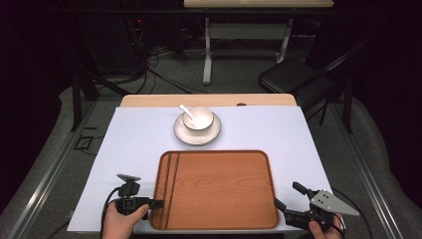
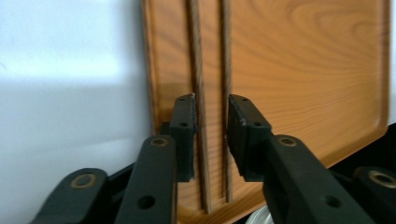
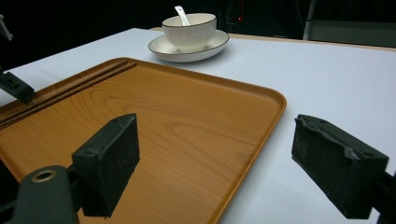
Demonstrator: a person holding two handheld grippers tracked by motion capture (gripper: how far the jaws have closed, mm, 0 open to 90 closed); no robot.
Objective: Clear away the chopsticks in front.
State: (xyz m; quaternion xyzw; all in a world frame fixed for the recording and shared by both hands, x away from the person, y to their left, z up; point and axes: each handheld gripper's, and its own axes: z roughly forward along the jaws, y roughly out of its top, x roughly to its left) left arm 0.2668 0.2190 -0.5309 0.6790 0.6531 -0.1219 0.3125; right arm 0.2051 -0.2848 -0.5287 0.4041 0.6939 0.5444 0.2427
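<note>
Chopsticks on tray, left gripper closing in; right gripper idle at tray corner.

High view: a wooden tray (image 1: 219, 189) lies on the white desk (image 1: 129, 139); two chopsticks (image 1: 169, 184) rest along its left side. The left gripper (image 1: 158, 203) reaches over the near left rim; the right gripper (image 1: 288, 196) waits off the near right corner.
Left gripper view: fingers (image 2: 184, 126) partly open, straddling both chopsticks, holding nothing. Judgement: lower squarely and close evenly so neither stick rolls away.
Right gripper view: fingers (image 3: 109, 158) wide apart, empty. Bowl (image 3: 189, 30) with spoon (image 3: 181, 14) on a plate (image 3: 205, 49) stands well beyond, no obstruction.
</note>
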